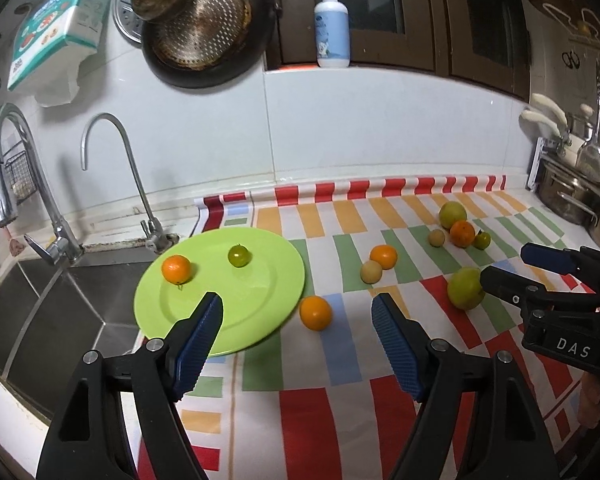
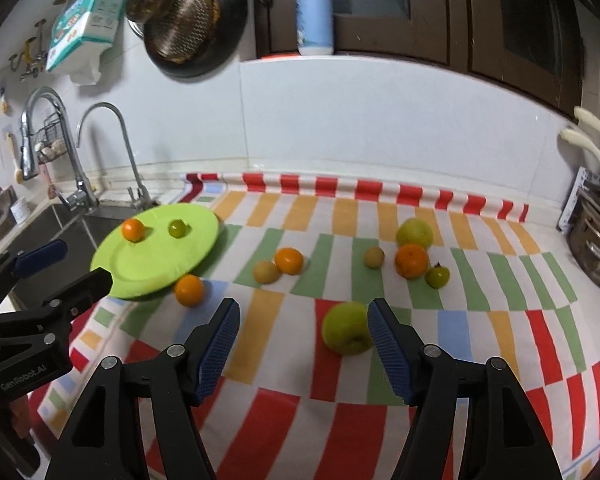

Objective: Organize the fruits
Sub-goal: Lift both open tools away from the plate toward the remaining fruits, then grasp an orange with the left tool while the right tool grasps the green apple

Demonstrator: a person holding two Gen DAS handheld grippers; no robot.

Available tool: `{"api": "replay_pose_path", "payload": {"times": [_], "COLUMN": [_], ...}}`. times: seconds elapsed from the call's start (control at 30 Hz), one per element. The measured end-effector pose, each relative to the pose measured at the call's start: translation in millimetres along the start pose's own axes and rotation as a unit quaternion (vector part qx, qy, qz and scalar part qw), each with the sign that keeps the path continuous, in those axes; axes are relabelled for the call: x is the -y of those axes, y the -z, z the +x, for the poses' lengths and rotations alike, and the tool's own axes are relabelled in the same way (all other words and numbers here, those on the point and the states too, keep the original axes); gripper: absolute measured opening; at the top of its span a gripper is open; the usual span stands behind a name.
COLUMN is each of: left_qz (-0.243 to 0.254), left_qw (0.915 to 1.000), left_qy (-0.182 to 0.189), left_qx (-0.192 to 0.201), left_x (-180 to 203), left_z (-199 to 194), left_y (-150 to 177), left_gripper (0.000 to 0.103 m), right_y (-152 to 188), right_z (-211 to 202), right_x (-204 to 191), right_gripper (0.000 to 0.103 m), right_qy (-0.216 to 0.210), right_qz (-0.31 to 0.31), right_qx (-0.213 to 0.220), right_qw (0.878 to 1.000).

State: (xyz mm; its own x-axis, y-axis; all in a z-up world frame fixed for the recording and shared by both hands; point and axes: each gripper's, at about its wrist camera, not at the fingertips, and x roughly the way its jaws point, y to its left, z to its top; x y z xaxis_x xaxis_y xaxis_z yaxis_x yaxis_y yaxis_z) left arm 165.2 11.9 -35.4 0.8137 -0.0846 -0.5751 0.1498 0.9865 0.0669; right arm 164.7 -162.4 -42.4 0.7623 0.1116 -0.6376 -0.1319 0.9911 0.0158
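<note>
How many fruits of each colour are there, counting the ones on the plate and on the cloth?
Orange: 4, at
Large yellow-green: 2, at
Small green: 2, at
Small tan: 2, at
Total: 10

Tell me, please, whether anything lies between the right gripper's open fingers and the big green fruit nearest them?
Nothing visible does: the right gripper is open, and the green fruit sits on the cloth touching or almost touching its right-hand finger, with only bare cloth between.
</note>
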Motion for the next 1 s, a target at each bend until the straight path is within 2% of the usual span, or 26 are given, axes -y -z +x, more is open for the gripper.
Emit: {"api": "replay_pose_path", "payload": {"times": [0.2,0.23,0.4,0.57,0.73,1.0], "left_qz": [0.006,0.007,0.008,0.010,0.012,0.015], "left_qw": [0.9995,0.9993,0.9975,0.9952,0.9931,0.9915], "left_qy": [0.002,0.005,0.022,0.023,0.024,0.019], "left_qx": [-0.031,-0.036,-0.067,-0.094,-0.114,-0.128], "left_x": [9,10,14,18,18,18], "left_z": [28,31,55,77,96,118], "left_y": [4,4,9,14,16,16], "left_gripper": [0.075,0.070,0.059,0.054,0.045,0.040], "right_y": [7,9,15,23,27,27], "right_z": [24,29,49,68,82,98], "right_x": [16,19,28,36,39,41], "right_gripper": [0.067,0.067,0.067,0.067,0.067,0.067], "right_qy": [0.007,0.007,0.012,0.014,0.019,0.025], "right_qz": [0.015,0.019,0.035,0.050,0.052,0.052], "right_qx": [-0.029,-0.036,-0.060,-0.086,-0.101,-0.114], "right_qw": [0.999,0.999,0.997,0.995,0.993,0.992]}}
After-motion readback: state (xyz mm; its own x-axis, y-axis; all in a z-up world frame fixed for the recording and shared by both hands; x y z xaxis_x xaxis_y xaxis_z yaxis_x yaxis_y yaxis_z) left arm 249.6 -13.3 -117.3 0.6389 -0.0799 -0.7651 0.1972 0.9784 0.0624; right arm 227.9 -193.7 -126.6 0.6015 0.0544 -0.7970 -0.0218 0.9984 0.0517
